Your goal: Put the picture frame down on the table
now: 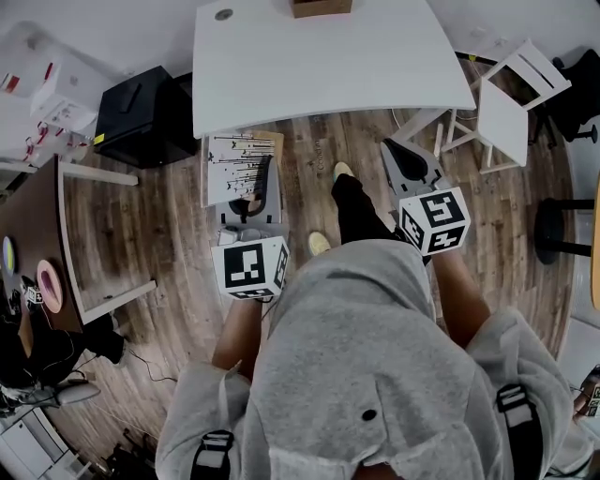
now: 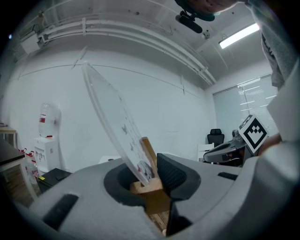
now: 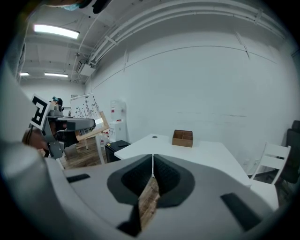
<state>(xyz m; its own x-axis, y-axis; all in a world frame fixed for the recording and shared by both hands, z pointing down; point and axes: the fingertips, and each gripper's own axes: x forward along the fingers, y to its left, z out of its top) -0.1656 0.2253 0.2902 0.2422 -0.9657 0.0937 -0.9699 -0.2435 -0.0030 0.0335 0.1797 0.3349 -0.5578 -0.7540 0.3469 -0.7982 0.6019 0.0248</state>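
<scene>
The picture frame (image 1: pixel 240 167) is a clear pane with black drawings on a wooden stand, held in the air over the wood floor just short of the white table (image 1: pixel 328 56). My left gripper (image 1: pixel 253 202) is shut on its wooden base (image 2: pixel 149 186); the pane (image 2: pixel 112 122) rises tilted up and to the left. My right gripper (image 1: pixel 405 159) is shut with nothing between its jaws, to the right of the frame and apart from it. In the right gripper view the frame (image 3: pixel 86 123) shows at the left and the table (image 3: pixel 187 152) lies ahead.
A wooden box (image 1: pixel 321 7) sits at the table's far edge, also seen as box (image 3: pixel 183 138). A white chair (image 1: pixel 511 98) stands right of the table, a black cabinet (image 1: pixel 141 117) left of it. A brown desk (image 1: pixel 28 244) is at far left.
</scene>
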